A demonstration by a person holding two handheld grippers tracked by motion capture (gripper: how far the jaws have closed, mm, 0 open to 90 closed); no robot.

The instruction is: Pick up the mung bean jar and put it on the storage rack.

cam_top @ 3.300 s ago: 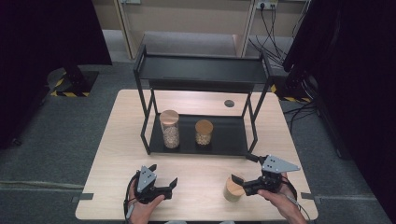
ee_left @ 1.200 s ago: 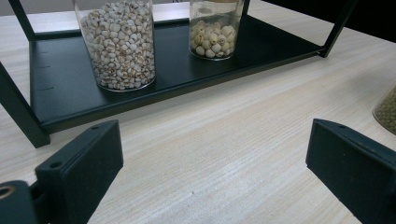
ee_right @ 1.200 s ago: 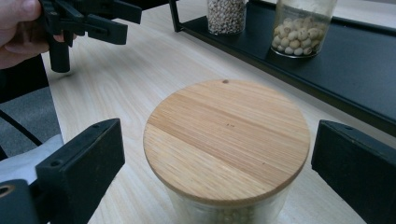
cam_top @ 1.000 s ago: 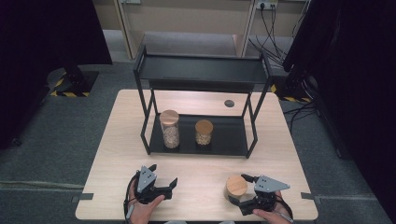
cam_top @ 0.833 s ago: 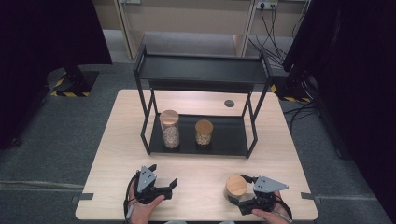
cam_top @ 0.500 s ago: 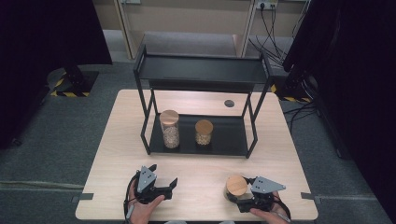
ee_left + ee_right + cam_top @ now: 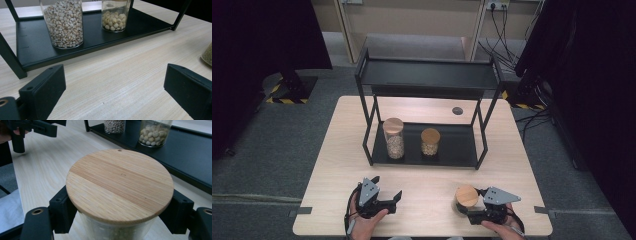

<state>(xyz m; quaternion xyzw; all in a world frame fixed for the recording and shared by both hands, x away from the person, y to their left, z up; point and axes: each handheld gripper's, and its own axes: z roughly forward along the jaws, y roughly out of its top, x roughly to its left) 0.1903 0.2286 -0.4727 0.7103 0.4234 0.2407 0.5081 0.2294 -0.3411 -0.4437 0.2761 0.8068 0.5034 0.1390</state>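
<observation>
High view: right gripper [image 7: 469, 212] at the near right of the pale wooden table [image 7: 337, 145], black jaws just drawn in and clamped on the short glass jar with a round wooden lid [image 7: 466, 198], standing upright on the tabletop. Left gripper [image 7: 396, 199] at the near left, jaws apart, holding nothing. Farther off, a black two-tier metal rack [image 7: 427, 75], its lower shelf carrying a tall glass jar of pale grains [image 7: 394, 138] and a shorter glass jar of round white seeds [image 7: 430, 141], apart from each other. Left gripper view: jaws spread wide over bare wood, both shelf jars beyond. Right gripper view: jaws pressed against the glass on both sides beneath the lid.
</observation>
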